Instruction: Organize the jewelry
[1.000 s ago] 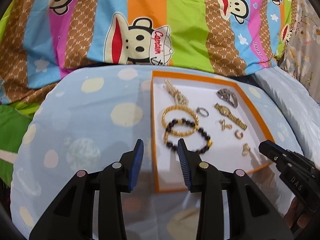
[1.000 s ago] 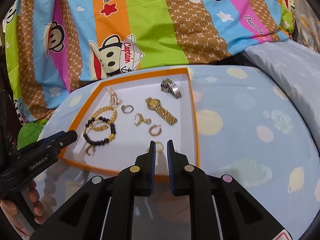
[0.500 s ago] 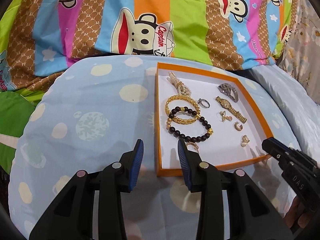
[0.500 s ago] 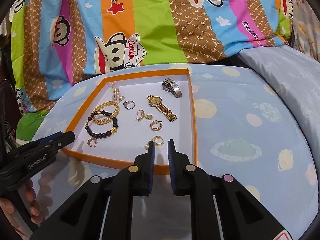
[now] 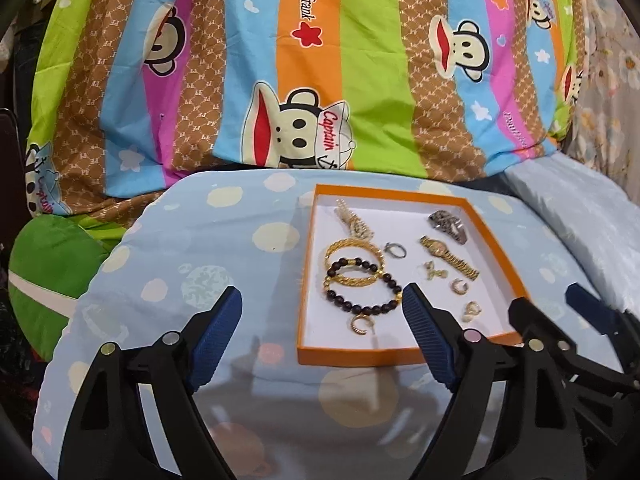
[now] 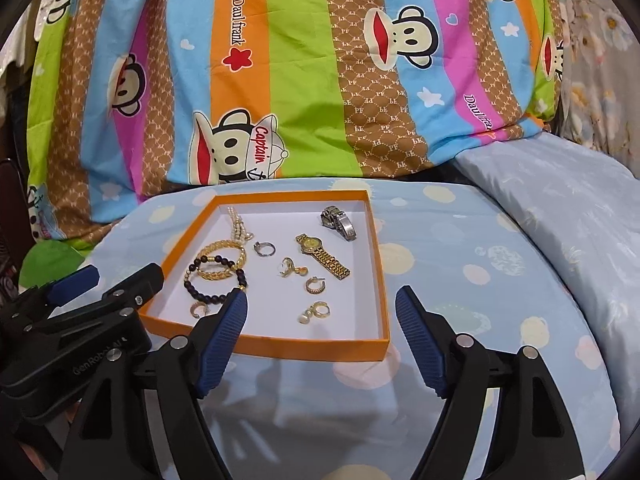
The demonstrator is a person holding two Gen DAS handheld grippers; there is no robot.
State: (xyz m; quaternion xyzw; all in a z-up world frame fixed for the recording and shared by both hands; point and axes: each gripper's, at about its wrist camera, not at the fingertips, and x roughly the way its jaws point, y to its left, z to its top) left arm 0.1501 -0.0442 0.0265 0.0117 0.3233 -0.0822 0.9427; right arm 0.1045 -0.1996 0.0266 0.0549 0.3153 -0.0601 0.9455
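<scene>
An orange-rimmed tray with a white floor lies on a pale blue dotted cover. In it are a black bead bracelet overlapping a gold bangle, a pearl strand, a silver ring, a gold watch, a silver watch and several gold earrings. My left gripper hovers before the tray's near left corner, its jaws opening and empty. My right gripper hangs before the near edge, also opening and holding nothing.
A striped quilt with cartoon monkeys rises behind the tray. A pale blue pillow lies at the right and a green cushion at the left. The dotted cover spreads around the tray.
Both grippers drew back and up from the tray, which now looks smaller and farther. Both pairs of jaws went from narrow to wide. A gold earring now lies by the bead bracelet.
</scene>
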